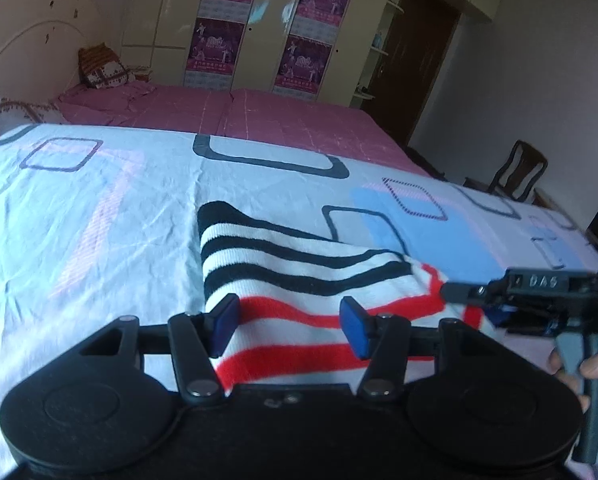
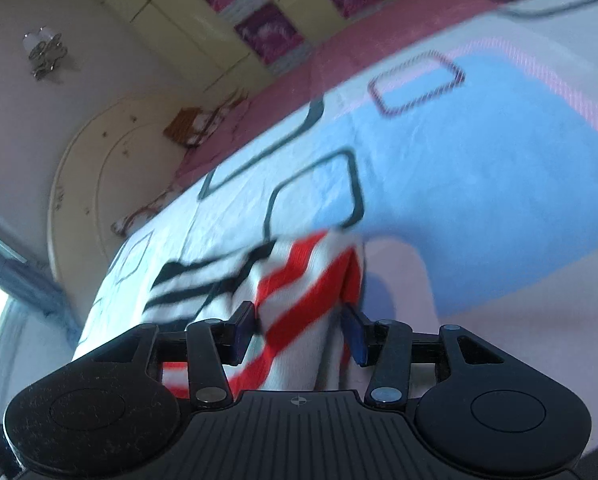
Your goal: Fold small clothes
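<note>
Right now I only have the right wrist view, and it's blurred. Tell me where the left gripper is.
Observer: The left gripper hovers over the red-striped end of the sock, jaws apart, nothing clamped.
Operator: Describe how my tool meets the sock, seen from the side.
Observer: The tip of the right gripper touches the sock's right edge, where the cloth rises off the bedsheet in a fold. I cannot tell whether it grips.
Operator: Report what stands past the bed's far corner.
Observer: A dark wooden chair, near the wall.
</note>
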`<act>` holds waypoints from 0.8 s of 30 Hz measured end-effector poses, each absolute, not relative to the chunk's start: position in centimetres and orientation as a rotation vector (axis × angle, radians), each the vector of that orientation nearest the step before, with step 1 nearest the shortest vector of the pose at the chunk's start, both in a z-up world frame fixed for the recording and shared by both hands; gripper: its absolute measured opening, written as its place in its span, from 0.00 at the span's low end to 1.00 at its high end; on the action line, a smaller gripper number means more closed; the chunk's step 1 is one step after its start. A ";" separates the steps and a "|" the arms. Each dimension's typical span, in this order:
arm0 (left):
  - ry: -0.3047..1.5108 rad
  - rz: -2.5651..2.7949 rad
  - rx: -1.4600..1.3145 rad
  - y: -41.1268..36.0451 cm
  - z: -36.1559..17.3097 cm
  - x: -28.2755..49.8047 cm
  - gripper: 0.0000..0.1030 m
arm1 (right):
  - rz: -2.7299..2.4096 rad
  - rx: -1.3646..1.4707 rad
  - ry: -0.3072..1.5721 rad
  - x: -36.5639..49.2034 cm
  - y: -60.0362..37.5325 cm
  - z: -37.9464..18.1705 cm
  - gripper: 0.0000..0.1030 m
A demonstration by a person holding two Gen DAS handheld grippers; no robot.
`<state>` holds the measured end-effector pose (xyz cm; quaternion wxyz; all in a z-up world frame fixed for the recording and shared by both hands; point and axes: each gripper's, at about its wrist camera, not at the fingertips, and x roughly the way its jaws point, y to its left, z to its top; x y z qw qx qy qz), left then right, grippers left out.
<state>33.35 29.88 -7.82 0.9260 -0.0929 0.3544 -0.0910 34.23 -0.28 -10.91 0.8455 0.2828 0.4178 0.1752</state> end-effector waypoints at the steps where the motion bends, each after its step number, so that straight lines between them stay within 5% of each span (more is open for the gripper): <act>1: 0.734 -0.186 -0.184 29.8 -8.1 33.6 0.52 | 0.371 0.570 0.871 34.5 0.1 -10.7 0.38; 2: 0.740 -0.183 -0.181 29.9 -8.4 33.8 0.52 | 0.378 0.550 0.868 34.7 0.4 -10.7 0.24; 5: 0.761 -0.169 -0.167 29.8 -9.5 34.0 0.52 | 0.392 0.438 0.843 35.3 1.7 -10.5 0.12; 16: 0.763 -0.166 -0.115 29.4 -9.8 33.9 0.54 | 0.328 0.366 0.862 34.3 1.9 -12.9 0.11; 24: 0.731 -0.187 -0.140 30.3 -7.7 30.6 0.54 | 0.356 0.464 0.828 30.8 -0.6 -9.2 0.12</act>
